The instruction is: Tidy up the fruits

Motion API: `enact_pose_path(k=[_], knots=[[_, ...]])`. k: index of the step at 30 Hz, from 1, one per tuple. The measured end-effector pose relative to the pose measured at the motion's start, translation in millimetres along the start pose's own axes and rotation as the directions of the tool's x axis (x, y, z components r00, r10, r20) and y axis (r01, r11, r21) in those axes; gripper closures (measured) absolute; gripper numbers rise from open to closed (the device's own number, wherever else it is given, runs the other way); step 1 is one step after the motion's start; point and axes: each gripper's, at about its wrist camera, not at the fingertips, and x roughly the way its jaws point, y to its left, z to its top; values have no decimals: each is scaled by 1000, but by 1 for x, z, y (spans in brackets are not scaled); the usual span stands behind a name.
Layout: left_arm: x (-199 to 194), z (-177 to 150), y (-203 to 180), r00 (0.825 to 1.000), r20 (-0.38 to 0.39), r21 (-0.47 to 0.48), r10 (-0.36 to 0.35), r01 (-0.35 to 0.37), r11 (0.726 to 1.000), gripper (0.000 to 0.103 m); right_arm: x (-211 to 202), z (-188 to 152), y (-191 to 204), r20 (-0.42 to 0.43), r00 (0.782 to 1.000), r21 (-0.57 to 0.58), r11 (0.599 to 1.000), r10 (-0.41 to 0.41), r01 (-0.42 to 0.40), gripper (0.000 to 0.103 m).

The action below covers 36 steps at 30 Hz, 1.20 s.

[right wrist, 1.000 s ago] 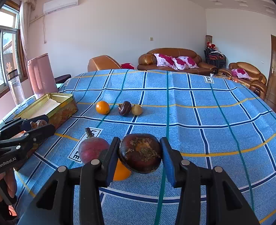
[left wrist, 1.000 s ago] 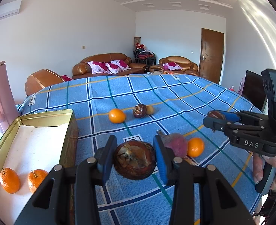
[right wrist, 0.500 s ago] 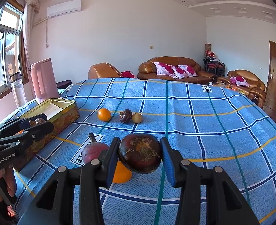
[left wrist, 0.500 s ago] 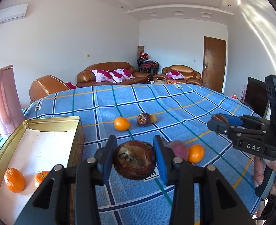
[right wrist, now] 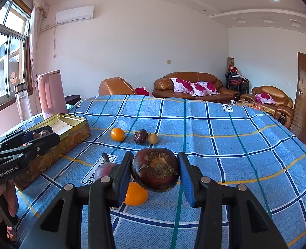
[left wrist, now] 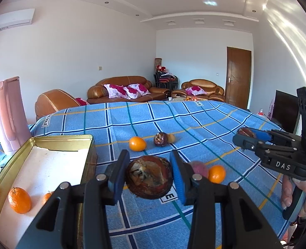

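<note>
Both tongs unchanged: left gripper (left wrist: 149, 178) and right gripper (right wrist: 155, 173) each clamp a dark fruit, probably mangosteen; tin (left wrist: 59, 140) left of them, nothing dropped yet

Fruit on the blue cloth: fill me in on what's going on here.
A person is sorting fruit with handheld tongs in each hand. The left tongs are shut on a dark brown fruit, next to the gold tin, which already holds two oranges. The right tongs grip another dark fruit. On the checked tablecloth lie two more oranges, a purple fruit, a small dark fruit and a small yellowish one.
</note>
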Motion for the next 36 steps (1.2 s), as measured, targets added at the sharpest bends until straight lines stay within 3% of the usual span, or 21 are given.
enact_pose_path(k=[36], knots=[[-23,0,-5,992,119,17,29,-31,999,61,-23,-2,2,122,992,-32,999,7,-3,58]])
